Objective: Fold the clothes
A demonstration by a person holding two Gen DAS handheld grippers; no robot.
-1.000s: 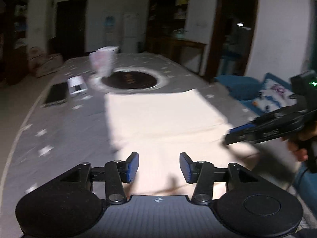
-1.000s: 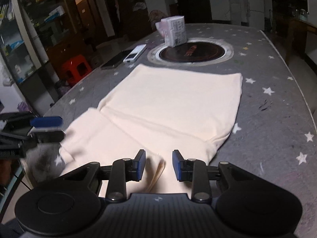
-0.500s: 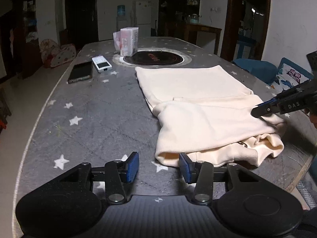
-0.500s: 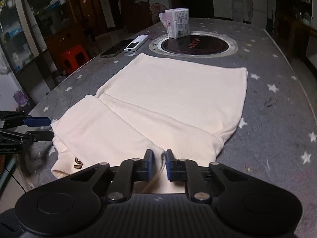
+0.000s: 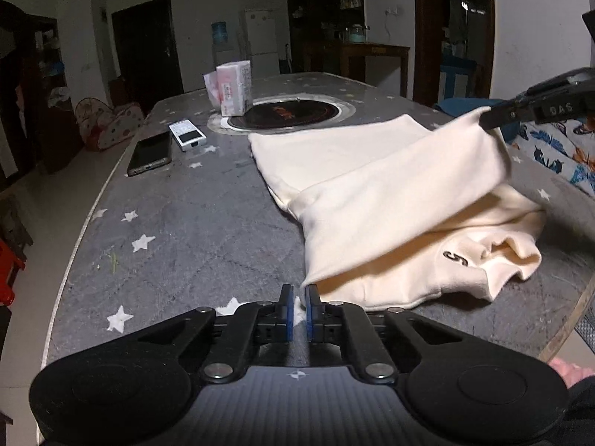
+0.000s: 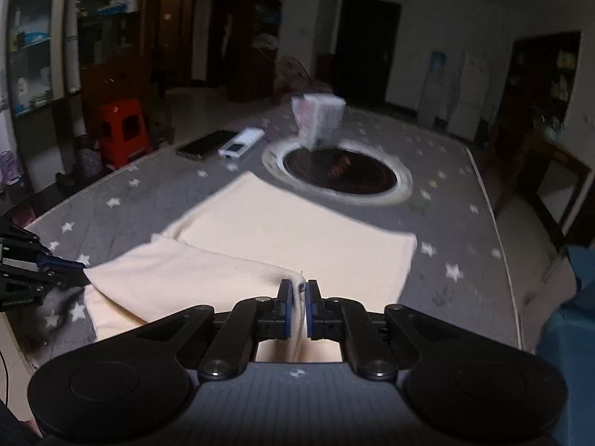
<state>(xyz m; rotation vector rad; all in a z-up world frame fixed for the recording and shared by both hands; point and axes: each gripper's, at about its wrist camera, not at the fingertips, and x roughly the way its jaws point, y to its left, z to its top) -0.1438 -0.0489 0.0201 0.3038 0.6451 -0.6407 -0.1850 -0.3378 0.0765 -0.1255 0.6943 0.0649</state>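
The cream cotton garment (image 5: 379, 200), with a small dark "5" mark near its hem, lies on the grey star-patterned worktop (image 5: 178, 230), its far part flat in front of the round black hob ring (image 5: 292, 113) at about 12 o'clock. The right gripper (image 6: 298, 293) has its jaws pinching the near right corner of the cloth, which is lifted off the worktop, so the top layer hangs in a slope from that corner, at 2 o'clock in the left wrist view.

The left gripper (image 5: 297, 299) has just been closing. Its jaws are now pressed almost together at the near left corner of the same layer. From its own camera it is hard to say whether fabric sits between them; the right wrist view, though blurred, suggests the tips are on the cloth edge at 9 o'clock.

To fold well, both corners should rise level and travel together toward 12 o'clock, keeping the edge taut so no crease forms. The left grip is worth confirming first: if it slips, the layer will drag askew. Land the edge square and short of the pink tissue pack (image 5: 232, 87), white remote (image 5: 187, 135) and dark phone (image 5: 150, 152).
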